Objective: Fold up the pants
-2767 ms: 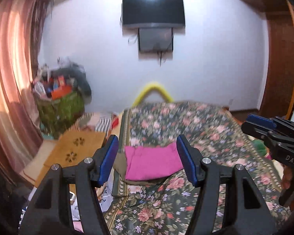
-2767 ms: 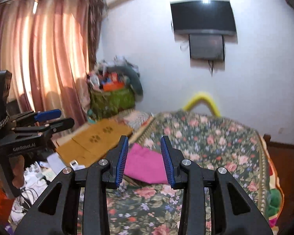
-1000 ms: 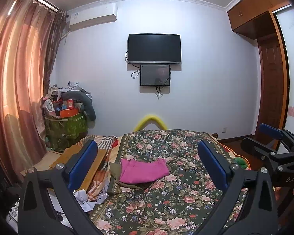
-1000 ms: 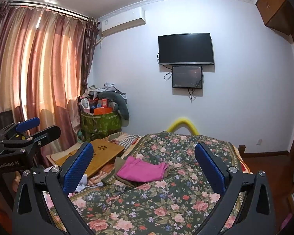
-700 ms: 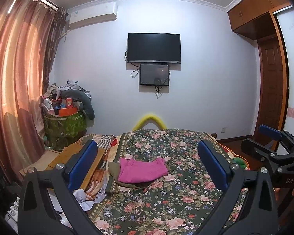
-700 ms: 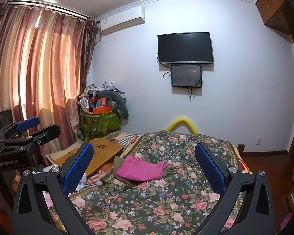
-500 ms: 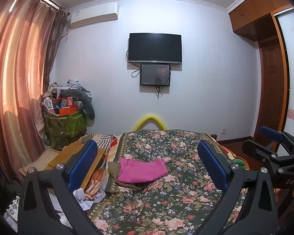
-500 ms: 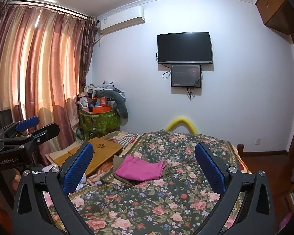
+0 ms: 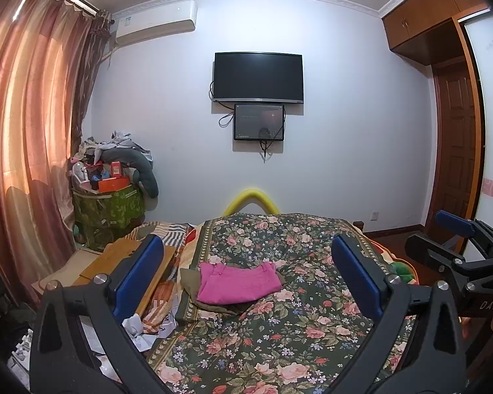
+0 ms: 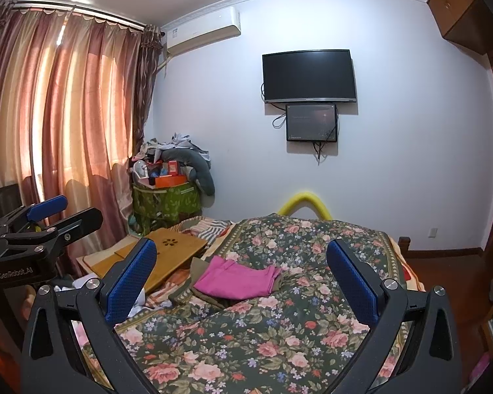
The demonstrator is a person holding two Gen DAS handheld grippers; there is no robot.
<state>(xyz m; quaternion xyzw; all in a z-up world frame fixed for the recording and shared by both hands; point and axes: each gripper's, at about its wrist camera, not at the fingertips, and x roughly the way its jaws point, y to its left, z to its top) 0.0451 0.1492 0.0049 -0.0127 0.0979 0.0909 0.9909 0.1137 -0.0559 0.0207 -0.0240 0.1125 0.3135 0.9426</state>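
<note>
The pants (image 9: 238, 283) lie as a compact pink rectangle on the bed (image 9: 279, 338), toward its left edge, on top of an olive garment (image 9: 194, 287). In the right wrist view the pants (image 10: 236, 282) show stacked layers at the right end, which indicates a completed fold.

The left gripper (image 9: 246, 279) is empty, with its fingers spread wide. The right gripper (image 10: 241, 282) is likewise empty and spread wide. Both are held well apart from the pants and above the near end of the bed.

Judgement: the folding appears finished. No loose leg or waistband remains visible. At most, a minor squaring of edges is left.
</note>
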